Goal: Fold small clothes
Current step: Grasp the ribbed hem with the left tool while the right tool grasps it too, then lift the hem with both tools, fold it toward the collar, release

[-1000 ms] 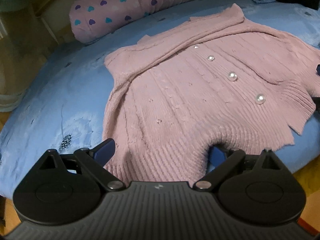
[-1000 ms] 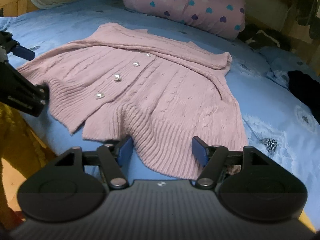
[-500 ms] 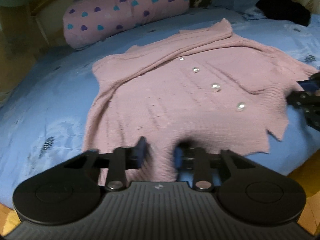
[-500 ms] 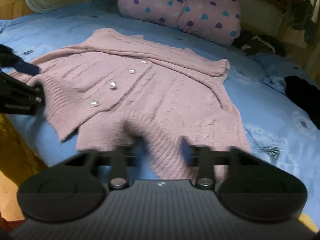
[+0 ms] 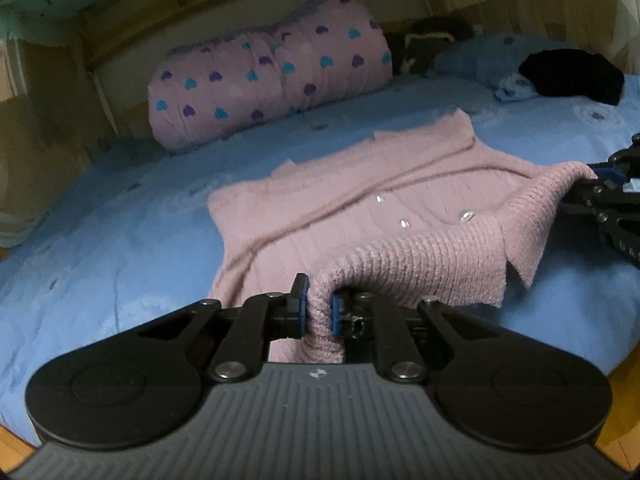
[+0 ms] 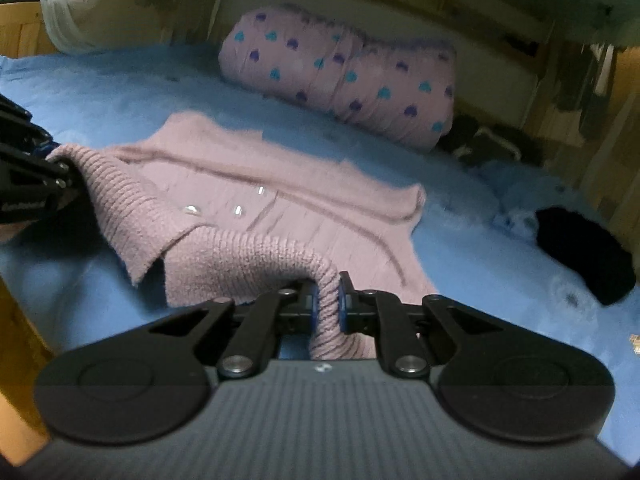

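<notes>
Blue bedding covers the whole work surface, with strips of wooden floor showing at the lower corners of both views. Nearest the left wrist camera, the left gripper is clamped on a pinch of the pink cardigan at its ribbed hem; the knit bunches between the blue pads and hangs down behind them, so the hem's edge there is hidden by the gripper body. The right gripper is pressed together on another pinch of the same hem, the fabric rising into a small arch just beyond its tips. Each gripper also shows at the edge of the other's view, dark and cut off by the frame, with the lifted hem draped against it — exactly where its tips meet the wool cannot be made out from there.

Beyond the raised hem the cardigan lies flat on the bed, 3 pearly buttons visible along its front, softened by blur; any others are hidden behind the lifted rib. Farther back, a pink bolster with heart prints rests against the headboard. A black garment lies well apart on the bedding, its shape unclear, and a dark striped item beside the bolster is too dim to identify.
</notes>
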